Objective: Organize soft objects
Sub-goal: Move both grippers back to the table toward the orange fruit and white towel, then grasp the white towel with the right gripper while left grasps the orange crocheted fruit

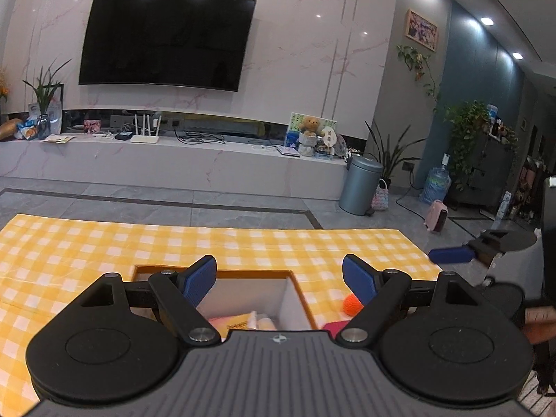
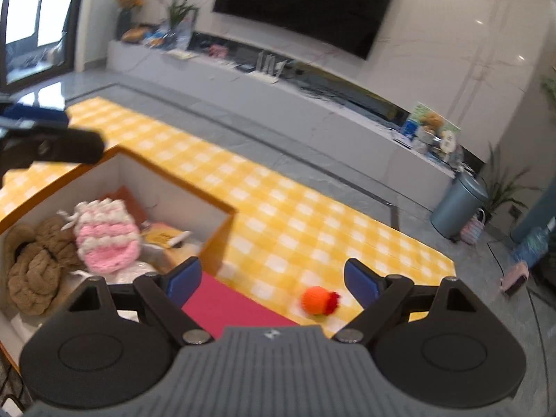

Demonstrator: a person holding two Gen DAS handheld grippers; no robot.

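An orange-rimmed white box (image 2: 215,205) stands on the yellow checked cloth (image 2: 285,215). It holds a pink and white knitted pouch (image 2: 104,239), a brown knitted item (image 2: 34,271) and a yellow item. A magenta cloth (image 2: 226,309) and an orange knitted ball (image 2: 318,299) lie beside the box. My right gripper (image 2: 272,279) is open above them. My left gripper (image 1: 279,281) is open and empty over the box (image 1: 295,292); the ball (image 1: 352,304) shows by its right finger. The right gripper's finger shows at that view's right edge (image 1: 451,254).
A TV wall and long low cabinet (image 1: 173,163) stand beyond the table. A grey bin (image 1: 359,184), water jug and plants stand on the floor at the right. The table's far edge (image 1: 243,226) meets grey tile floor.
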